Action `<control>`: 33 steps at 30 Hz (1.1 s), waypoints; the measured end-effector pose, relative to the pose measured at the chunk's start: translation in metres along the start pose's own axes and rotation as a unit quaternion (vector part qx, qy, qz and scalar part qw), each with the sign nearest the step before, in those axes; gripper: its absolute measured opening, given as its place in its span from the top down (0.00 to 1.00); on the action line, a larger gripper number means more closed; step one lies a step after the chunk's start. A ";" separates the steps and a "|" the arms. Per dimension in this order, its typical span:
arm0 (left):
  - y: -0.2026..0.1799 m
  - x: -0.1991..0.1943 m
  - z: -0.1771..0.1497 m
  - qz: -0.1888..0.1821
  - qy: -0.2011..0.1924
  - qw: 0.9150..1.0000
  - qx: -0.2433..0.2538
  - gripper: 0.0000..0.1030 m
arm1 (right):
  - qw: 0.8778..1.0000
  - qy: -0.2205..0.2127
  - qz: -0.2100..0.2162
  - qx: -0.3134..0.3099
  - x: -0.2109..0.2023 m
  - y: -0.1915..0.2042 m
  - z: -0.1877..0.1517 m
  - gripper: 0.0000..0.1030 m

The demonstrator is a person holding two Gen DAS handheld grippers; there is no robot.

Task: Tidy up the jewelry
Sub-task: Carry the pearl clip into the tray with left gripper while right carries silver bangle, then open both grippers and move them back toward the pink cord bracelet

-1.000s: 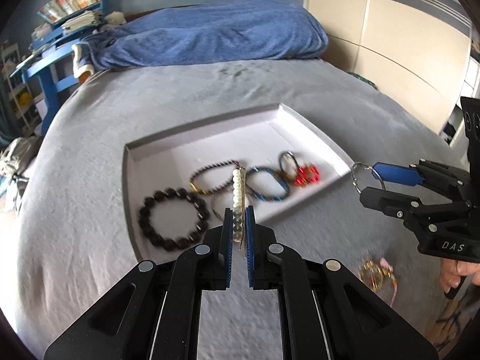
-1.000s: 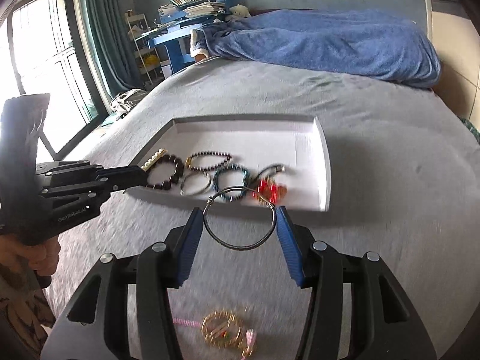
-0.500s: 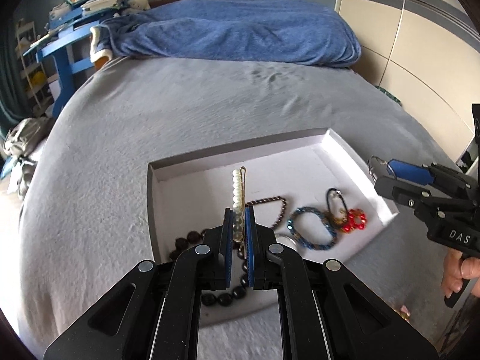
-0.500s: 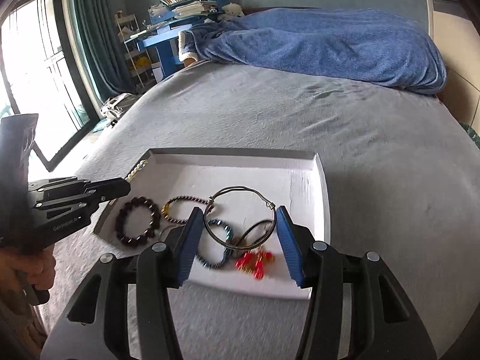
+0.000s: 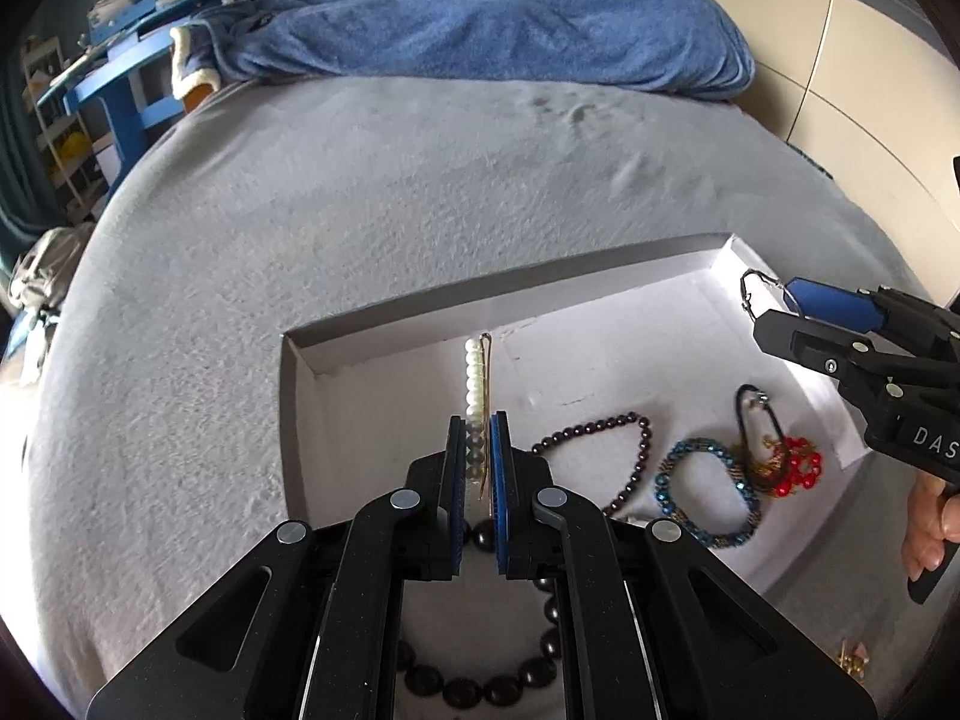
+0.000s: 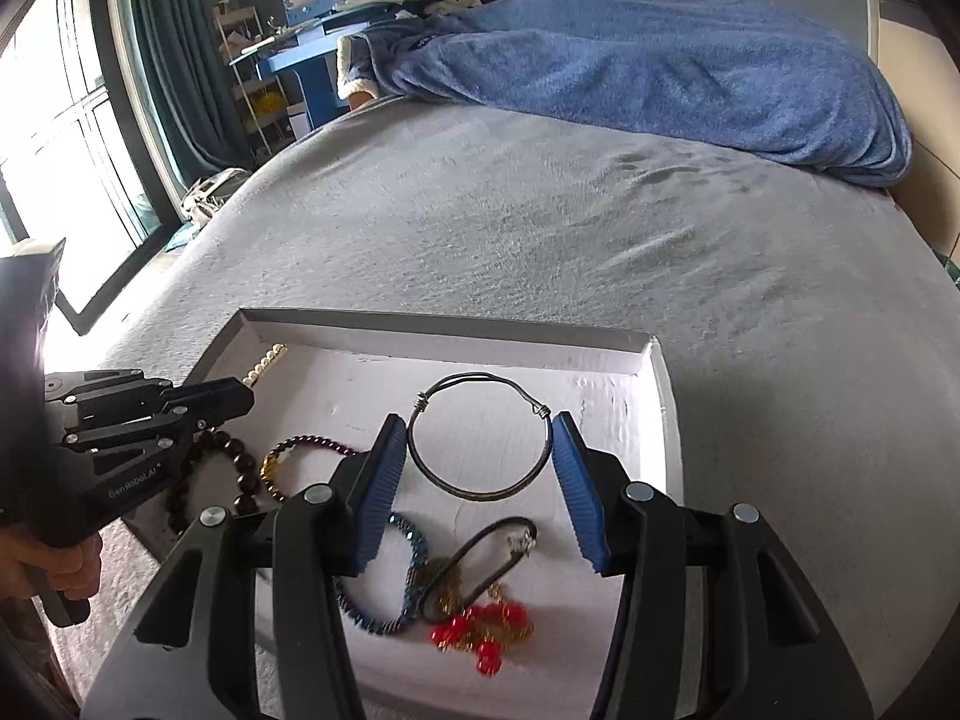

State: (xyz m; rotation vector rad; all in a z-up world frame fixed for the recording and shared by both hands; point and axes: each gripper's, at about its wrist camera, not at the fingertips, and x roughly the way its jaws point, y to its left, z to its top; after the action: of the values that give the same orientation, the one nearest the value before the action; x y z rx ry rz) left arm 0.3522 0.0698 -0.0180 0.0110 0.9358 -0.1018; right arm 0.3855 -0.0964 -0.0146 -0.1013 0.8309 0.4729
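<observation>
A white shallow tray (image 5: 384,384) (image 6: 600,360) lies on the grey bed. My left gripper (image 5: 478,426) is shut on a pearl bracelet (image 5: 474,378) that sticks out edge-on over the tray's left half; its pearls (image 6: 264,363) show in the right wrist view past the left gripper (image 6: 243,393). My right gripper (image 6: 480,438) is shut on a thin wire bangle (image 6: 480,438) held over the tray's right half; in the left wrist view the right gripper (image 5: 762,312) carries it at the tray's far right corner. A dark bead bracelet (image 5: 474,684), a purple bead bracelet (image 5: 600,438), a blue one (image 5: 708,492) and a red charm piece (image 5: 792,468) lie in the tray.
A blue blanket (image 5: 510,18) is heaped at the far end of the bed. A gold and pink trinket (image 5: 852,657) lies on the bedspread beside the tray's near right. A blue desk (image 5: 120,96) and shelves stand left of the bed. A hand (image 5: 930,516) grips the right tool.
Both grippers have moved forward from the tray's near edge to over its inside, each keeping its bracelet. The jewelry in the tray has not moved.
</observation>
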 end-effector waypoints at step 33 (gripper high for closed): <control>-0.020 -0.044 -0.011 0.017 -0.039 0.999 0.030 0.22 | 1.000 -0.010 -0.018 -0.015 -0.015 -0.001 -0.004 0.33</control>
State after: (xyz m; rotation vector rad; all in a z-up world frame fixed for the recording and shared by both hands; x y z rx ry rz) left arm 0.3150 0.0537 0.0116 0.0768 0.8533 -0.0983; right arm 0.3744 -0.1038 -0.0062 -0.1384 0.8011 0.4519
